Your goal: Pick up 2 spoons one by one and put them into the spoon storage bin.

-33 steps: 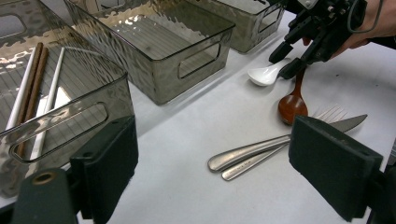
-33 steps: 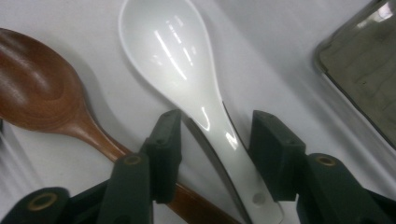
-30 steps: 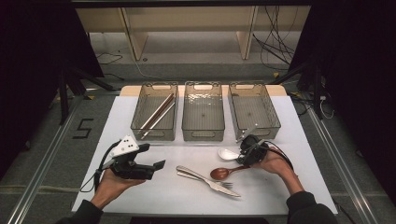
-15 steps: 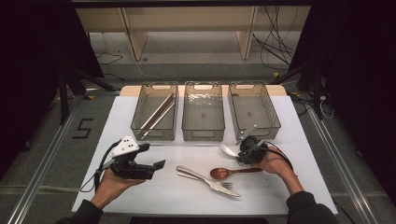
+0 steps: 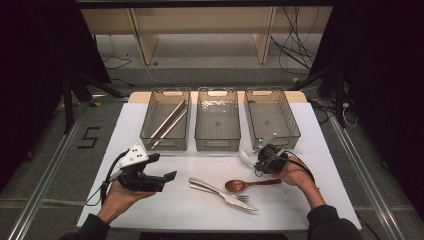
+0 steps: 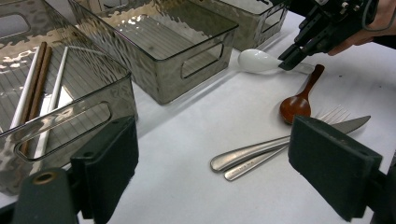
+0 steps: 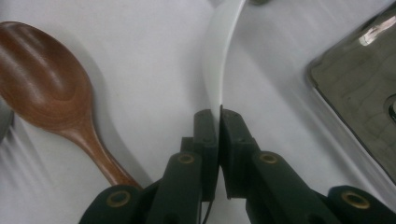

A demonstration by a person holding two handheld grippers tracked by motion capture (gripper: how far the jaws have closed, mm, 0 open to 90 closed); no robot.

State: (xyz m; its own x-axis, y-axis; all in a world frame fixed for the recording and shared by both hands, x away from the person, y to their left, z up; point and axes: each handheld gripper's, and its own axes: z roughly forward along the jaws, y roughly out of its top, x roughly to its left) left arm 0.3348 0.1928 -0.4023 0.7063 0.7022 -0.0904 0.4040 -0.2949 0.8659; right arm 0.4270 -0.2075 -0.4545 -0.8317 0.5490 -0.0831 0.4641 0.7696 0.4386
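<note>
Grey floor (image 5: 45, 150) with cables (image 5: 295, 45), wooden shelf frame (image 5: 150, 45) behind, dark surroundings

Three bins (image 5: 217, 145) behind, chopsticks (image 5: 167, 122) in left bin, fork (image 5: 225, 194) left of wooden spoon (image 5: 250, 184)

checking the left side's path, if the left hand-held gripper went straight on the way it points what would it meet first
Most likely the metal knife and fork, which lie straight ahead between the open jaws of the left hand-held gripper. The wooden spoon lies just beyond them. Whether it would touch them or pass over them is hard to judge, since its height above the table is unclear.

Open mat (image 5: 165, 210) left of fork (image 5: 235, 196); bins (image 5: 217, 146) behind.
</note>
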